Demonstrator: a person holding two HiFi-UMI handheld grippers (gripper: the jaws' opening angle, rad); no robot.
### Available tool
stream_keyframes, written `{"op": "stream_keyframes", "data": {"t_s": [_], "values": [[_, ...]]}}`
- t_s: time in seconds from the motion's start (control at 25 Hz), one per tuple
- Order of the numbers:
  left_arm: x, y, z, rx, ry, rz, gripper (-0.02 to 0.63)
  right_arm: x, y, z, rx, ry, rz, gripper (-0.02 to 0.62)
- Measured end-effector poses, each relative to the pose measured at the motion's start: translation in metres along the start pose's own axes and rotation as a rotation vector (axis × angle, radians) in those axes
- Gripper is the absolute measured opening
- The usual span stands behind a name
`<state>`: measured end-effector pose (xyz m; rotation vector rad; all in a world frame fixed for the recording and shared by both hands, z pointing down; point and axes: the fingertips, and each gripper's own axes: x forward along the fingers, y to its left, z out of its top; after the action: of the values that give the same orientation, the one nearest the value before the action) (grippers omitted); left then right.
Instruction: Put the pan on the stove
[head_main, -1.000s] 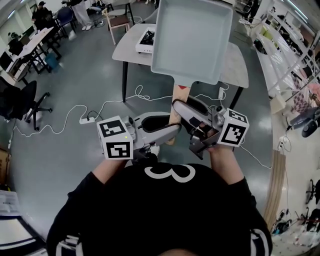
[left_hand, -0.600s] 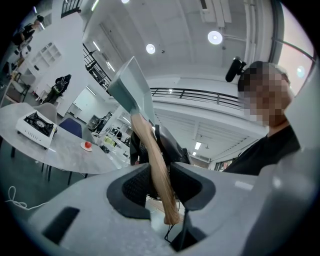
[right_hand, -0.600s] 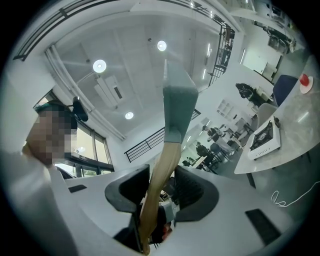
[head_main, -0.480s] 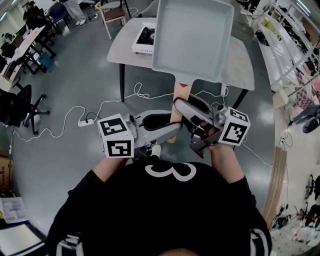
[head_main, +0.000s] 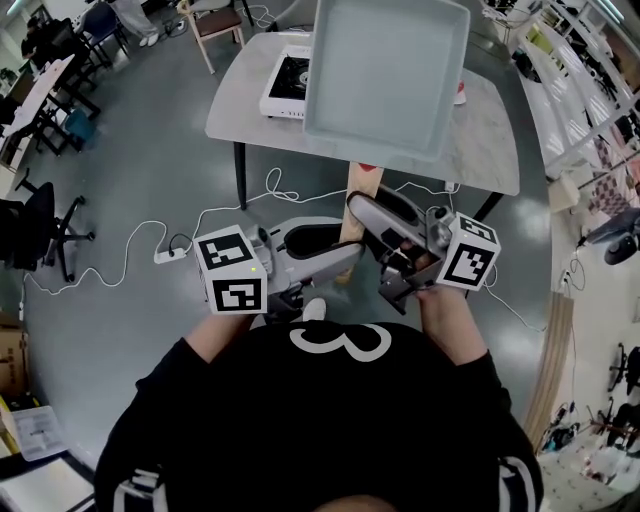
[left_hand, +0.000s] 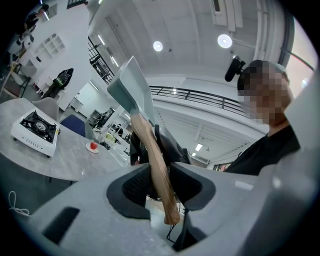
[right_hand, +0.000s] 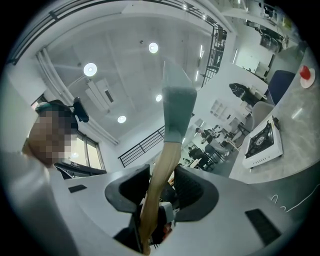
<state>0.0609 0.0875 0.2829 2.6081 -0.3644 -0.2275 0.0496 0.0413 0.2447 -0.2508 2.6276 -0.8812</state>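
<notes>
Head view: the person is holding the pan in the air with both grippers, its square grey bowl tilted up and away from the body. The left gripper is clamping the lower end of the wooden handle, and the right gripper is clamping it just above. The 2 grips stacked on 1 handle are probably sharing the weight of the bowl and keeping it from twisting. The pan is not on the stove yet. It is hanging in front of the tabletop, with the stove sitting towards that tabletop's left part.

Left gripper view: the jaws are clenching the wooden handle, which is running up between the 2 dark pads with its rounded end poking out below them. The stove is standing on the tabletop at the left, well apart from the pan, and a small dish with something red is lying beyond it.

Right gripper view: these jaws are also gripping the handle, both pads pressing on the wood. The grey bowl is rising above them against the ceiling, so the pan is being carried high, likely to clear the tabletop edge before it is lowered onto the burner.
</notes>
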Motion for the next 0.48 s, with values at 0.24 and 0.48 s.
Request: {"op": "stream_keyframes", "data": {"t_s": [0.24, 0.48], "values": [[-0.009, 0.052, 0.037, -0.032, 0.01, -0.001, 0.132, 0.043, -0.043, 0.024, 0.035, -0.006, -0.017, 0.15], [-0.011, 0.086, 0.051, -0.032, 0.021, -0.011, 0.132, 0.062, -0.073, 0.035, 0.032, -0.021, -0.025, 0.15]]}}
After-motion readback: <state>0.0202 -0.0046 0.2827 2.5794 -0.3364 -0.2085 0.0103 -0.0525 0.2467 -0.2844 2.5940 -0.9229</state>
